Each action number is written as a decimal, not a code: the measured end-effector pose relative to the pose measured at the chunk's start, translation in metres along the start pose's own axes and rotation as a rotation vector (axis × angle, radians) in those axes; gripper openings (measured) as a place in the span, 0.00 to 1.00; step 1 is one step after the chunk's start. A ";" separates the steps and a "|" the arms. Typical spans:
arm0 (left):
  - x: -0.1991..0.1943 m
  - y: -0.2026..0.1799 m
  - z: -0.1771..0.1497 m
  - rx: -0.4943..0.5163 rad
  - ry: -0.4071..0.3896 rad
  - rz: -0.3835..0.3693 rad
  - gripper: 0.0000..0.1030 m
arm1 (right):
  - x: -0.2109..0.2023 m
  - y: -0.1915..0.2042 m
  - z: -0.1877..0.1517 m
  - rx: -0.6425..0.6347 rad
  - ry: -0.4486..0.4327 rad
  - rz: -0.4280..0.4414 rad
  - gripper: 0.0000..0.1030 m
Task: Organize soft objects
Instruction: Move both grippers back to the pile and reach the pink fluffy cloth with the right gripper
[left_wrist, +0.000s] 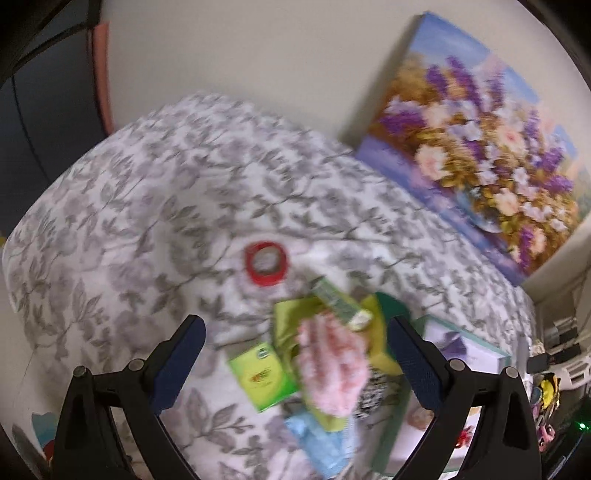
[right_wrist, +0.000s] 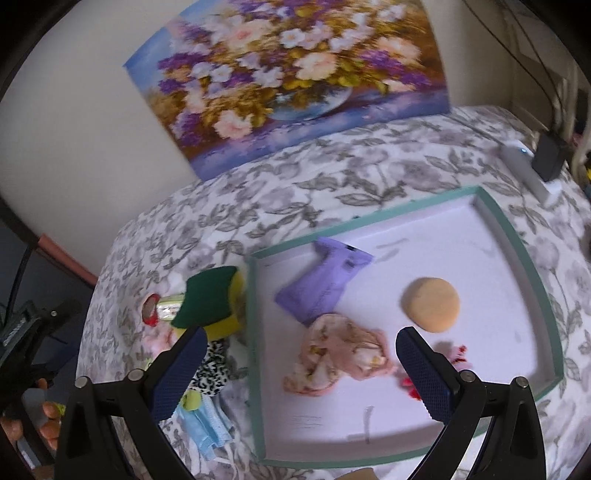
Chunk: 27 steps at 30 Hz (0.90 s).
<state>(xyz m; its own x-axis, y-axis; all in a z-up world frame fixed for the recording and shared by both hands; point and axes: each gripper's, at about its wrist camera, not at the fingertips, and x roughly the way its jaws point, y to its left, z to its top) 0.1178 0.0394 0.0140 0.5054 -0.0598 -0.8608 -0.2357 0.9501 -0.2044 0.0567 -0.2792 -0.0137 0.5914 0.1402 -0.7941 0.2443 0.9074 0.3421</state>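
Note:
My left gripper (left_wrist: 295, 354) is open and empty above a pile on the bed: a fluffy pink item (left_wrist: 332, 369), green boxes (left_wrist: 264, 376), a yellow-green sponge (left_wrist: 384, 332) and a blue face mask (left_wrist: 317, 443). My right gripper (right_wrist: 301, 354) is open and empty above a white tray with a teal rim (right_wrist: 517, 251). The tray holds a purple pouch (right_wrist: 325, 284), a tan round sponge (right_wrist: 432, 308), a pink floral cloth (right_wrist: 340, 354) and a small red item (right_wrist: 410, 384). The sponge (right_wrist: 212, 299) and mask (right_wrist: 207, 428) lie left of the tray.
A red tape roll (left_wrist: 267, 262) lies on the leaf-patterned bedcover (left_wrist: 147, 206). A flower painting (right_wrist: 291, 74) leans on the wall behind. A white device and black plug (right_wrist: 535, 162) sit at the far right. A black-and-white patterned cloth (right_wrist: 210, 373) lies by the tray.

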 end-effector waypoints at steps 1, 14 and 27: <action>0.003 0.005 -0.001 -0.010 0.012 0.005 0.96 | 0.002 0.006 -0.002 -0.019 0.000 -0.003 1.00; 0.033 0.058 -0.007 -0.138 0.087 0.055 0.96 | 0.038 0.088 -0.034 -0.228 0.067 0.073 1.00; 0.068 0.076 -0.016 -0.216 0.225 0.136 0.96 | 0.072 0.149 -0.059 -0.441 0.103 0.038 1.00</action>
<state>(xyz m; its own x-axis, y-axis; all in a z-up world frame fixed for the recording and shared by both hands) 0.1212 0.1023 -0.0679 0.2673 -0.0256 -0.9633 -0.4712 0.8685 -0.1538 0.0903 -0.1109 -0.0498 0.5084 0.1948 -0.8388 -0.1402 0.9798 0.1426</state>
